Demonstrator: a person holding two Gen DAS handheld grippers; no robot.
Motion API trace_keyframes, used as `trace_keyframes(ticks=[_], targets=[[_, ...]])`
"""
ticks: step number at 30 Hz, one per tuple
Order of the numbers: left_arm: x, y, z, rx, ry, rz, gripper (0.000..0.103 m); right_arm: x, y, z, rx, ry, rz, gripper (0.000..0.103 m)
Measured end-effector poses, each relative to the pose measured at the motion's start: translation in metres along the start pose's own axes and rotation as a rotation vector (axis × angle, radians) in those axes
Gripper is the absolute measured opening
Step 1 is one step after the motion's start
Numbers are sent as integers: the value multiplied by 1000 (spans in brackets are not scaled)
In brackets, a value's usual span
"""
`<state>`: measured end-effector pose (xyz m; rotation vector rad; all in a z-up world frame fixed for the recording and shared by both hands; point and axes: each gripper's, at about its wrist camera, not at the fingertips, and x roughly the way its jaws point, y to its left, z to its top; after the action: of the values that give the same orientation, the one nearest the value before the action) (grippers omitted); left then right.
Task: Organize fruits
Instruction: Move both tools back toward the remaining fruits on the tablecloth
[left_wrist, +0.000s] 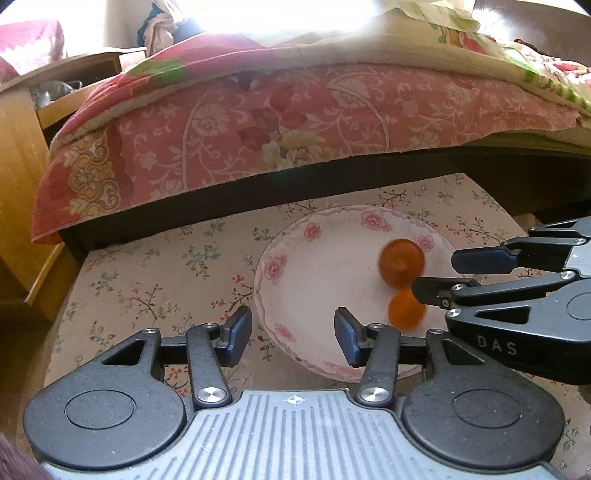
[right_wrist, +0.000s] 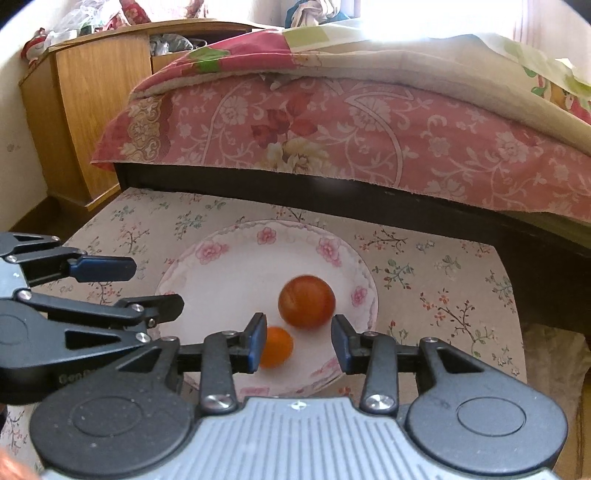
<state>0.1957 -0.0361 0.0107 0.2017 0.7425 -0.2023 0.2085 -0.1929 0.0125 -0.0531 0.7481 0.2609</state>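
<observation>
Fruits first: larger, darker orange-red round fruit (left_wrist: 402, 262) and smaller bright orange round fruit (left_wrist: 406, 309), both lying in the white ceramic plate with pink flower rim (left_wrist: 275, 266), toward its right side, touching or nearly so, blurred in the left wrist view. Probably light, firm-skinned, smooth, prone to rolling on glazed ceramic; best taken across the widest middle with gentle squeeze. Plate likely fragile, resting on floral-print cloth surface (left_wrist: 147, 280) beside the pink-quilted bed (left_wrist: 258, 122). Left gripper (left_wrist: 291, 334) spread wide, empty, over the plate's near rim. Right gripper (left_wrist: 436, 271) entering from the right, apart, holding nothing, its tips just beside the fruits.

Right wrist view: sharper on both fruits, larger one (right_wrist: 306, 302) sitting farther back, smaller one (right_wrist: 275, 347) nearer and partly hidden behind the right gripper's (right_wrist: 299, 341) left pad. Spread open, empty, framing the larger fruit. Left gripper (right_wrist: 147, 288) visible at the left over the plate's (right_wrist: 221, 251) edge, also apart. Wooden cabinet (right_wrist: 92, 110) clearer here.
</observation>
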Motion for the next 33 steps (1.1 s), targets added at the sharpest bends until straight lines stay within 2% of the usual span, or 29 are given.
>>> trace_keyframes(ticks=[17,33], targets=[[-43,3,-8,-22,-35,-16,62,-51,1,-22,30,2,-2,40],[-80,27,-59,-63,19,-28,64,-84,62,-67,-20,87,163,41]])
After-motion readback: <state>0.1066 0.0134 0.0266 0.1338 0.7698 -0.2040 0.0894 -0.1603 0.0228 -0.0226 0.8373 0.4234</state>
